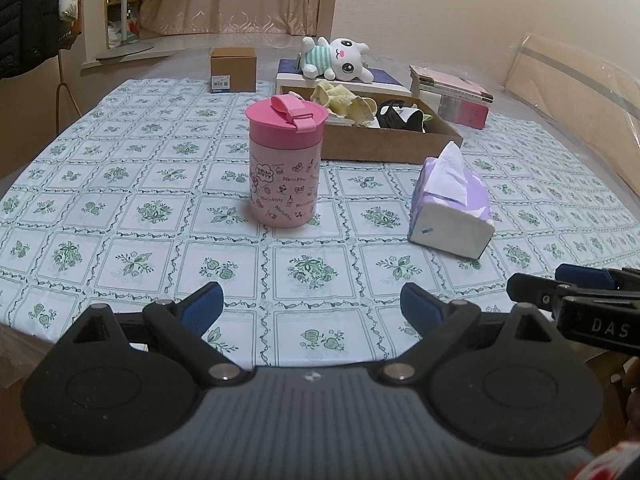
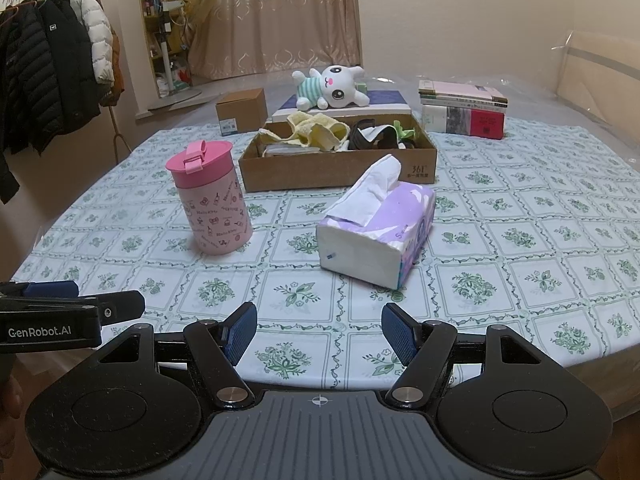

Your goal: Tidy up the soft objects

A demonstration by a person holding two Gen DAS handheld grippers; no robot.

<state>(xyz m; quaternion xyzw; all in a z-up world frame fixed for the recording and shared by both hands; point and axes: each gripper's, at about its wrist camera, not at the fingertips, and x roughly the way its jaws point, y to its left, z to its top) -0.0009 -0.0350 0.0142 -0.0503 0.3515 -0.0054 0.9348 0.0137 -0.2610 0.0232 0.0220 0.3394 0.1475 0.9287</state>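
Note:
A shallow cardboard box (image 2: pixel 336 170) (image 1: pixel 384 144) at the table's far middle holds a yellow cloth (image 2: pixel 316 130) (image 1: pixel 342 102) and dark soft items (image 2: pixel 374 136) (image 1: pixel 400 116). Behind it a white plush bunny in a striped shirt (image 2: pixel 332 88) (image 1: pixel 338 58) lies on a flat book-like box. A purple tissue pack (image 2: pixel 380 228) (image 1: pixel 452 204) lies in front of the box. My left gripper (image 1: pixel 312 310) and right gripper (image 2: pixel 319 330) hover open over the table's near edge, nothing between their fingers, far from all of these.
A pink lidded cup (image 1: pixel 285 164) (image 2: pixel 210 200) stands upright left of the tissue pack. A small brown carton (image 1: pixel 233 69) and a stack of books (image 2: pixel 464 112) sit at the back. Coats hang at the left (image 2: pixel 48 72). The table (image 2: pixel 520 260) has a patterned cloth.

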